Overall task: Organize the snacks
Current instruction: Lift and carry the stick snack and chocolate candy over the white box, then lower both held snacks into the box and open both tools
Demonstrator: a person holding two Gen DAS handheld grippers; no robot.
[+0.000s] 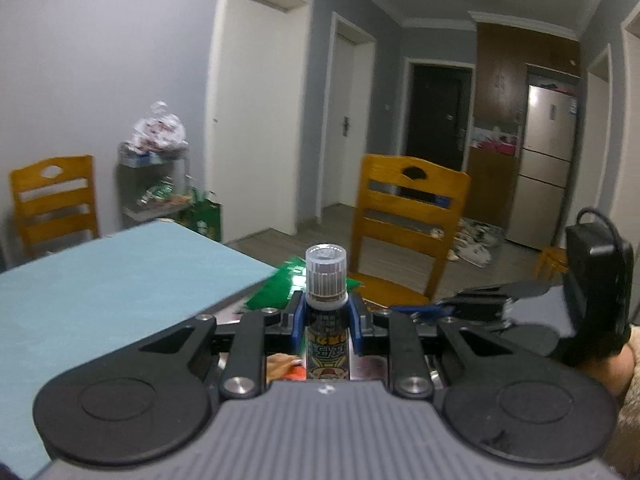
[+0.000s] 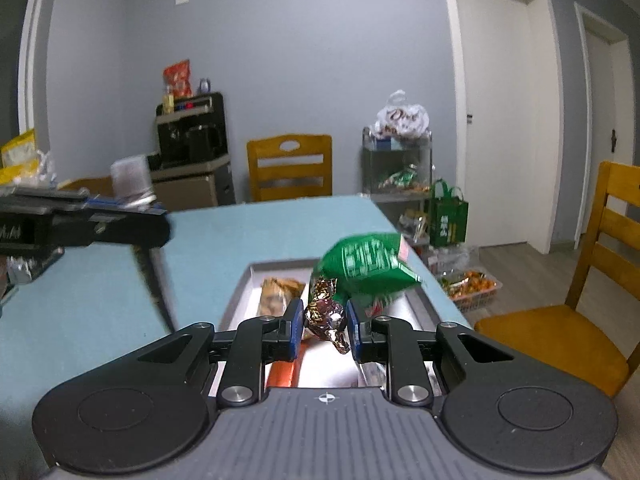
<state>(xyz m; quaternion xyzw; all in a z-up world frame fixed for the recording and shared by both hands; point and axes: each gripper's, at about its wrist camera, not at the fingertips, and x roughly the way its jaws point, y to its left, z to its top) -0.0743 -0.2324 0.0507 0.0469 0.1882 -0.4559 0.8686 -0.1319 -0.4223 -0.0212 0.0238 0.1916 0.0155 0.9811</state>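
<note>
Teal cloth covers the dining table (image 2: 100, 280), where a shallow metal tray (image 2: 240, 300) sits along the edge nearest the wooden chair (image 2: 560, 320). A green snack bag (image 2: 362, 264) lies tilted over the tray's far right rim, beside a tan wrapped pastry (image 2: 276, 294) on the tray floor and an orange packet (image 2: 282, 372) closer in.

Directly above the tray, the right gripper (image 2: 322, 326) hangs with its jaws drawn narrow, blue pads pressing a brown-and-gold foil candy (image 2: 326, 316); the candy's long axis runs away from the camera, twisted end toward the green bag. Its drop point appears to be straight below, so a short descent should suffice.

To its left, above bare cloth, the left gripper (image 1: 326, 318) clamps a small dark bottle (image 1: 326, 340) with a ribbed grey cap (image 1: 325, 270), held upright, neck above the pads. The tray lies ahead and to the right of this gripper, making the right hand the nearer one.
</note>
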